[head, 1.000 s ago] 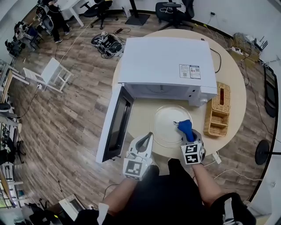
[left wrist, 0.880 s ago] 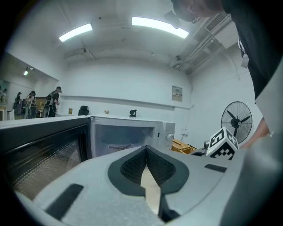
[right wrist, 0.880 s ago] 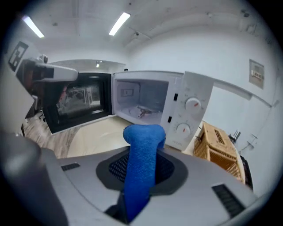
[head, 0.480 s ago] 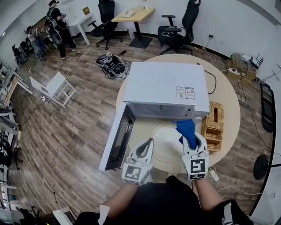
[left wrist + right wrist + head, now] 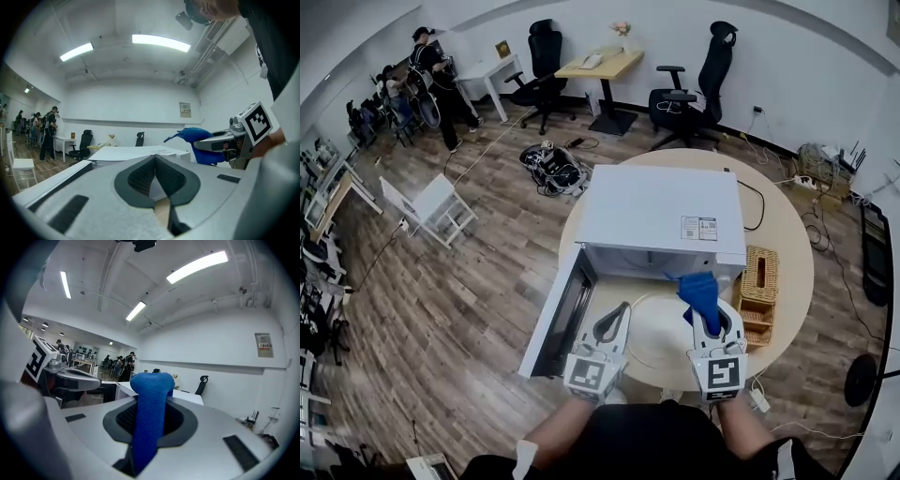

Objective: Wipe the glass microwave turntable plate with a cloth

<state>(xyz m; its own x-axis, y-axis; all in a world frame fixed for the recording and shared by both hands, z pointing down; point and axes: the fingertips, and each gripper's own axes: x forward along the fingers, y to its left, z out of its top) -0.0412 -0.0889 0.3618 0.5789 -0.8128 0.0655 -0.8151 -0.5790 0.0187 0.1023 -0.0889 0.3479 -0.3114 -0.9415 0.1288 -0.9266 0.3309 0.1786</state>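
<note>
Lying on the round table (image 5: 787, 234) before the open microwave (image 5: 661, 220), the glass plate (image 5: 661, 330) sits between the two grippers. The right gripper (image 5: 711, 319) is clamped on a blue cloth (image 5: 701, 289) over the plate's right edge. The left gripper (image 5: 622, 309) has its jaw tips together, holding nothing.

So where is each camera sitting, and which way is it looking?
Head view: on the person's head, looking down at the microwave, glass plate and table; the arms, left gripper and right gripper show.
Left gripper view: on the left gripper, tilted up along its shut jaws toward the ceiling; the person's shirt shows at right.
Right gripper view: on the right gripper, tilted up along jaws shut on the blue cloth.
Shared: each gripper view shows the other gripper.
</note>
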